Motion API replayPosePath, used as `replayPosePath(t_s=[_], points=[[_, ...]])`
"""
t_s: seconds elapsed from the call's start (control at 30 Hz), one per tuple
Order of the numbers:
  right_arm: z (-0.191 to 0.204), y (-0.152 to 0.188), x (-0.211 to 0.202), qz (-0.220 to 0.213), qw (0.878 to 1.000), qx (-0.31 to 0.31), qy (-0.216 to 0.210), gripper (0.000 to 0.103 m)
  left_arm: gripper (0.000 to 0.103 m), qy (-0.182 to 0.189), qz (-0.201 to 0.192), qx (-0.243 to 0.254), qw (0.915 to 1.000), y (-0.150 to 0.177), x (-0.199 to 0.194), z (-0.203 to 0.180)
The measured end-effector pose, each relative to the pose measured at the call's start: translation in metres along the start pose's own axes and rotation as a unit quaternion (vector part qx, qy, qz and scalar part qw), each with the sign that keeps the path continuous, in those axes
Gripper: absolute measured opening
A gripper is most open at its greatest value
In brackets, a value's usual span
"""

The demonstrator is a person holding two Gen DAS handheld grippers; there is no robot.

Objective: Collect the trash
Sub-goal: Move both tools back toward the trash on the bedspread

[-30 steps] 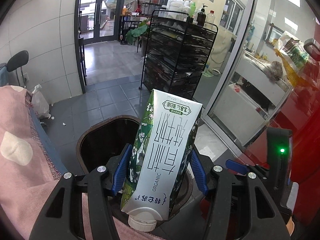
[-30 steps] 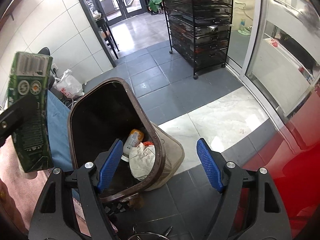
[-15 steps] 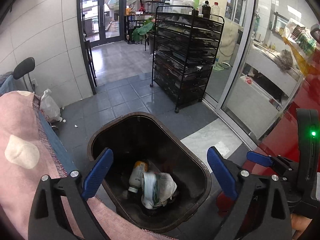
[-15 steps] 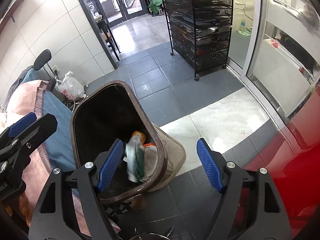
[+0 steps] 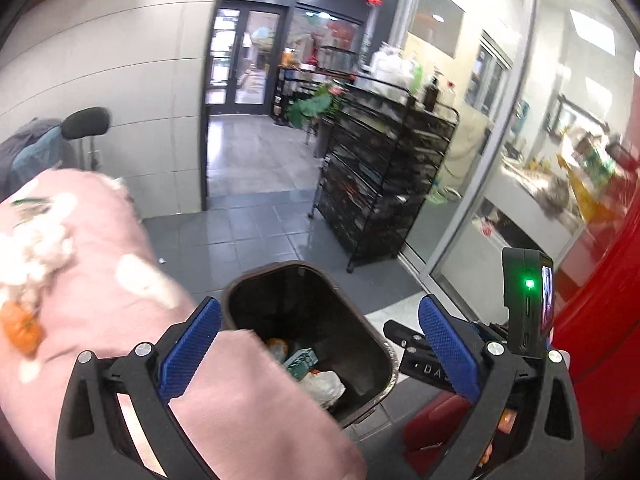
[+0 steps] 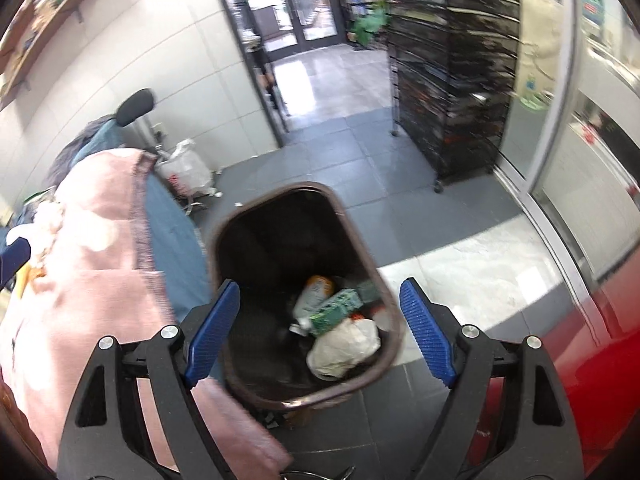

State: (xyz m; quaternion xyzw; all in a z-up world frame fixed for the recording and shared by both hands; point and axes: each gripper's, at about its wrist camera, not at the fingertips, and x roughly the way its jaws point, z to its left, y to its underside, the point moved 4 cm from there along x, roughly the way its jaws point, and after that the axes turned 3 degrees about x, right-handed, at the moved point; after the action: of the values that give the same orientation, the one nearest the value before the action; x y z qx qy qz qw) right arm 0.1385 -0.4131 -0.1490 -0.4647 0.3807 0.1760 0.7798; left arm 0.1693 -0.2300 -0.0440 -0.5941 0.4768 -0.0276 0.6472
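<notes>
A second ago the left gripper (image 5: 320, 356) was clamped on a green-and-white milk carton above the bin; now its blue pads are spreading wide with nothing between them, and the milk carton (image 6: 336, 310) lies inside the brown bin (image 6: 388, 304), wedged among a yellow-capped bottle (image 6: 314, 294) and a crumpled white wrapper (image 6: 344, 346). To me that drop looks finished, so that piece of trash is collected and both tools are free for the next item.

The right gripper (image 6: 320, 330) is also empty, its jaws opening a little further above the bin's mouth.

From the left wrist view, a pink blanket (image 5: 92, 264) covers the left side and hides part of the bin (image 5: 240, 292); only a corner of the carton (image 5: 302, 360) shows. This view alone catches the other tool's body with its green light (image 5: 530, 283). The right wrist view looks almost straight into the bin and shows all the trash, plus a white bag (image 6: 188, 168) on the floor by the wall.
</notes>
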Motion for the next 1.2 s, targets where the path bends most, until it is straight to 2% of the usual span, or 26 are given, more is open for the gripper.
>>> replayPosePath(t_s=[0.23,0.37,0.5,0.67,0.77,0.9,1.1,1.2], points=[[0.066,-0.004,-0.006,0.0,0.997,-0.06,-0.053,0.082,0.097,-0.059,-0.03,-0.058,0.9961,0.011,-0.05,0.056],[0.108,-0.003,-0.009,0.004,0.992,-0.097,-0.084,0.082,0.097,-0.099,-0.028,-0.057,0.993,0.019,-0.075,0.083],[0.153,-0.004,-0.013,0.009,0.983,-0.139,-0.122,0.082,0.097,-0.152,-0.027,-0.071,0.9855,0.034,-0.103,0.122],[0.212,-0.006,-0.016,0.025,0.966,-0.188,-0.173,0.082,0.097,-0.197,-0.025,-0.127,0.9718,0.055,-0.132,0.18],[0.246,-0.007,-0.015,0.025,0.956,-0.226,-0.187,0.082,0.097,-0.205,-0.028,-0.162,0.9649,0.064,-0.147,0.208],[0.289,-0.006,-0.006,0.033,0.94,-0.274,-0.201,0.082,0.096,-0.222,-0.029,-0.172,0.9594,0.067,-0.157,0.231],[0.34,-0.012,0.018,0.046,0.923,-0.327,-0.198,0.082,0.096,-0.215,-0.027,-0.182,0.9592,0.059,-0.151,0.252],[0.355,-0.02,0.032,0.042,0.92,-0.344,-0.186,0.079,0.095,-0.205,-0.016,-0.183,0.9613,0.05,-0.135,0.261]])
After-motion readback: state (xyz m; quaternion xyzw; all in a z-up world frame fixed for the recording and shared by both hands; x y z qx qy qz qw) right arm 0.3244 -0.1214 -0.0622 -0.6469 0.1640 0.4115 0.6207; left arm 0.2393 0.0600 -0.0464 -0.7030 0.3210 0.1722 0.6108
